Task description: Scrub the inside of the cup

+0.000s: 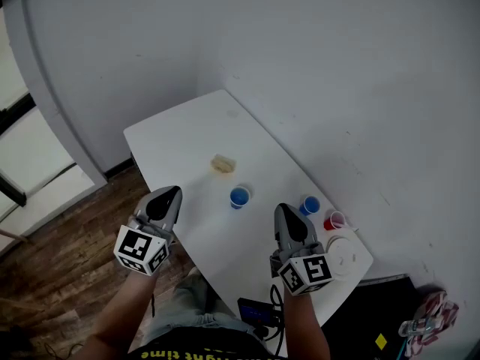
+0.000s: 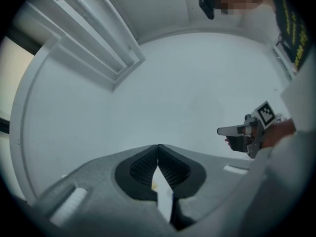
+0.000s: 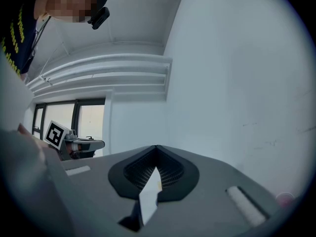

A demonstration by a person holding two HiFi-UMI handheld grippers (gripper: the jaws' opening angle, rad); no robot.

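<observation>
Approach stage, scrubbing not yet begun. Jaws closed and empty on left gripper (image 1: 172,193) and right gripper (image 1: 282,211), by the near edge of the worktop (image 1: 180,130). Next, probably: opening up, taking the sponge (image 1: 223,164), steadying the blue cup (image 1: 239,197). Upright mid-worktop, mouth upward, long axis vertical, just this side of the sponge.

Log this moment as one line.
left gripper: jaws shut, empty | right gripper: jaws shut, empty | left blue cup: on table, untouched
</observation>
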